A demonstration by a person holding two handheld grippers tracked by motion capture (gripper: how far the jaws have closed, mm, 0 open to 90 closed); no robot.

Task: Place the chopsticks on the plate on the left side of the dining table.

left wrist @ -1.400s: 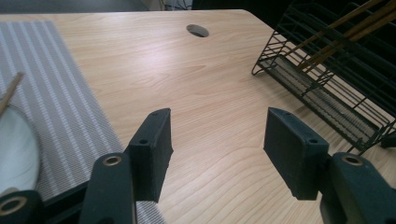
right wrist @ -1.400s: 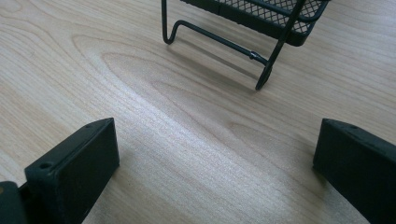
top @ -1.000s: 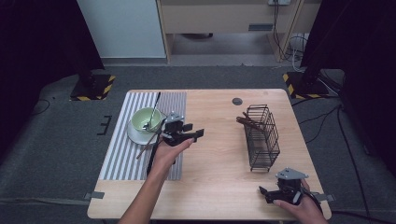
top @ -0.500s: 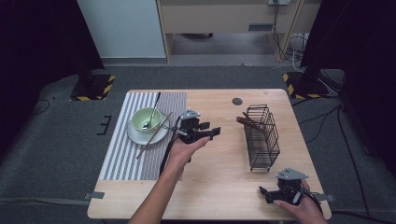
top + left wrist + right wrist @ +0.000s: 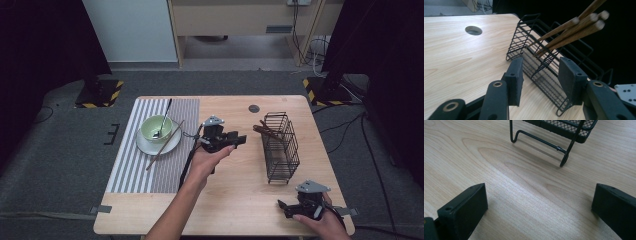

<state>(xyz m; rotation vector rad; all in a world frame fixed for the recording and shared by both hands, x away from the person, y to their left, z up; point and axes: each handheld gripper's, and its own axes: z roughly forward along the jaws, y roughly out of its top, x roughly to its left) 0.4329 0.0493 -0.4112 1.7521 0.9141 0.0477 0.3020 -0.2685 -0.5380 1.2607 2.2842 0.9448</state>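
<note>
The right gripper [image 5: 286, 207] rests at the near right corner of the table [image 5: 240, 200], its jaws spread wide with nothing between them. Farther in, the left gripper [image 5: 239, 139] hovers over mid-table, pointing at the wire basket [image 5: 280, 147]; its jaws have just been closing and stand apart, empty. The chopsticks [image 5: 571, 32] lean in that basket, and beyond lie a bowl [image 5: 156, 128] and plate [image 5: 172, 145] on a striped mat [image 5: 131, 165].

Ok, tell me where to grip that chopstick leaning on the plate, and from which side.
Grip the chopstick on its raised upper half, near the plate rim, coming from above with the gripper's jaws across the shaft. That end probably sits clear of the striped mat, leaving room for a jaw beneath; the lower tip lies flat.
</note>
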